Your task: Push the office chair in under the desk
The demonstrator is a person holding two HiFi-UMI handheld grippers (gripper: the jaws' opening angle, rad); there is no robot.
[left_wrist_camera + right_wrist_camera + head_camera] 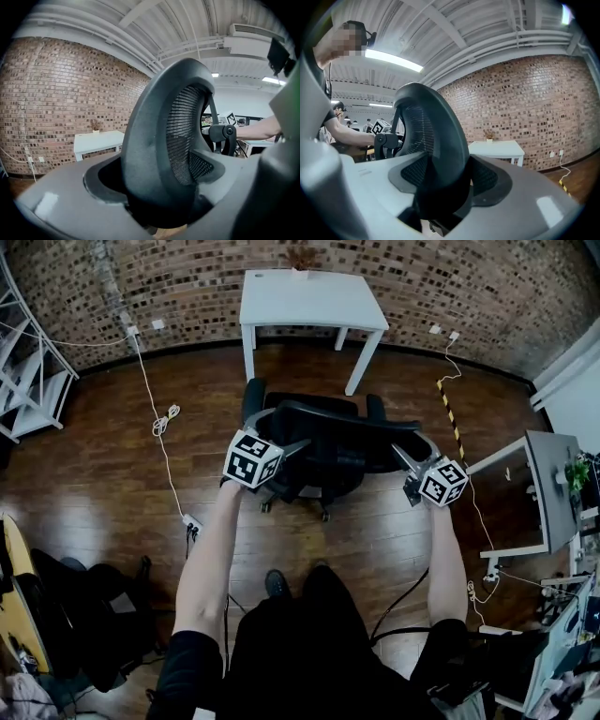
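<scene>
A black mesh office chair (pixel 323 442) stands on the wood floor, a short way in front of the white desk (pixel 309 298) by the brick wall. My left gripper (pixel 298 446) clamps the left rim of the backrest (pixel 154 140), and its jaws press on both sides of that rim. On the opposite rim of the backrest (pixel 436 140), my right gripper (pixel 405 457) is shut in the same way. The left gripper view shows the desk (pixel 98 139) beyond the chair. It also stands behind the chair in the right gripper view, where the desk (pixel 497 149) is at the wall.
A white cable (pixel 155 418) runs over the floor at the left to a power strip (pixel 190 524). A yellow-black strip (pixel 450 413) lies at the right. A white shelf (pixel 28 381) stands far left, another desk (pixel 548 484) at the right.
</scene>
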